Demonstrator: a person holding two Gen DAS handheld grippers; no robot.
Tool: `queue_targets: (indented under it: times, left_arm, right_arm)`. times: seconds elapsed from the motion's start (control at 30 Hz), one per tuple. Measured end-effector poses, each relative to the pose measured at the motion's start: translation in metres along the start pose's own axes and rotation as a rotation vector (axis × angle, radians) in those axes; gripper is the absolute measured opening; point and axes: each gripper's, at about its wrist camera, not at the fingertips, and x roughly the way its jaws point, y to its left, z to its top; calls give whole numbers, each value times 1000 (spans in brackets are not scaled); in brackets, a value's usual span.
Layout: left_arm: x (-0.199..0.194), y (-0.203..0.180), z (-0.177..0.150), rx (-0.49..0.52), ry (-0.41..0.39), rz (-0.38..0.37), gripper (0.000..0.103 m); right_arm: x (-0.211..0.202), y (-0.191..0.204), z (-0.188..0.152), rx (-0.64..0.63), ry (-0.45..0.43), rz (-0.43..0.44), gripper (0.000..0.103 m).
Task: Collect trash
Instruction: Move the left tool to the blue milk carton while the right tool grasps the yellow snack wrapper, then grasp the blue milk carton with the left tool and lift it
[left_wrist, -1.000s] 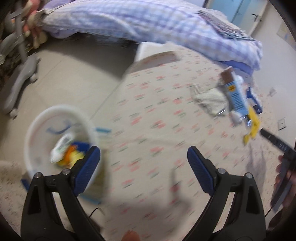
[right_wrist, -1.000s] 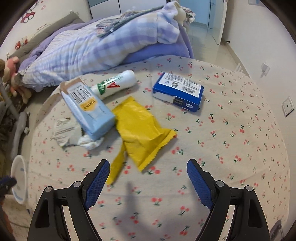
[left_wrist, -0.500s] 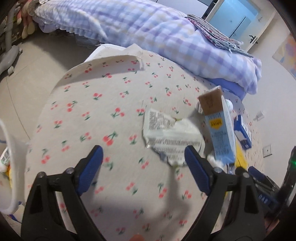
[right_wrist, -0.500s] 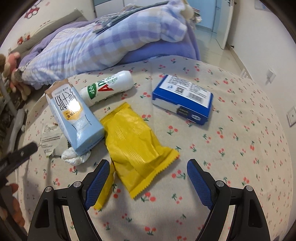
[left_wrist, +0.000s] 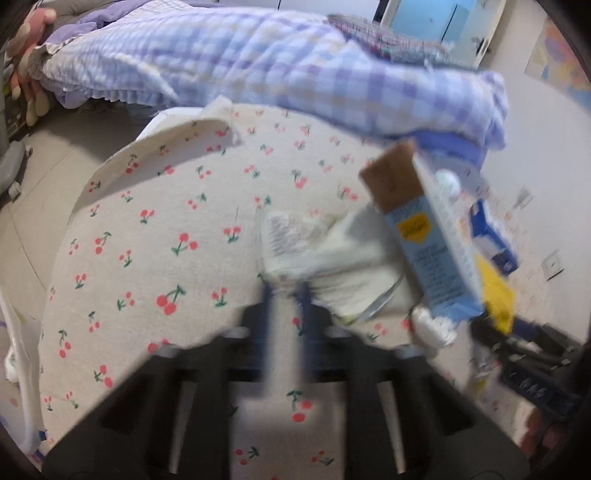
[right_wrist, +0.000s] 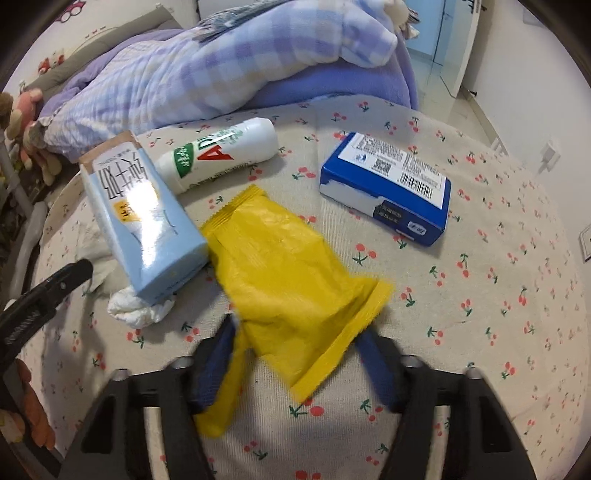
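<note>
White crumpled wrapper (left_wrist: 328, 266) on the cherry-print bedsheet (left_wrist: 147, 229), its near edge between the almost closed fingers of the left gripper (left_wrist: 284, 295); blur hides whether it is pinched. Light-blue milk carton (right_wrist: 144, 218), white bottle (right_wrist: 221, 153), then yellow snack bag (right_wrist: 291, 291) between the half-open fingers of the right gripper (right_wrist: 299, 354); blue box (right_wrist: 388, 188) beyond.

Yellow wrapper (right_wrist: 288, 273): flat, crinkled, crimped ends, lies mid-bed on cherry-print sheet, one long torn strip trailing off near end.
Light blue carton (right_wrist: 144, 225): on its side, top flap open, touching wrapper's left edge, toward bed's left edge.
Crumpled white tissue (right_wrist: 138, 310): tucked against carton's near end.
White torn packet (left_wrist: 325, 258): crumpled, left of carton, near bed's left edge.
White bottle (right_wrist: 218, 155): on its side, behind carton, close to checked quilt.
Blue-and-white box (right_wrist: 388, 184): flat, barcode up, right of wrapper, apart from it.
</note>
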Motion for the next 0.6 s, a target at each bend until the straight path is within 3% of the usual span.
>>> queue_targets:
  times: [0.13, 0.47, 0.53, 0.57, 0.6]
  left_arm:
    - [-4, 2, -2, -11, 17, -34, 0]
    - [-24, 17, -8, -106, 34, -90, 2]
    - [-25, 18, -4, -147, 81, -136, 32]
    - [-27, 17, -2, -158, 91, -136, 64]
    - [-34, 14, 1, -164, 71, -134, 77]
  right_arm:
    - [-4, -2, -3, -4, 16, 21, 40]
    - [-34, -33, -17, 121, 35, 57, 37]
    - [-41, -38, -20, 126, 30, 49, 37]
    - [-45, -40, -20, 123, 25, 46, 37]
    - [-48, -41, -20, 120, 18, 41, 37]
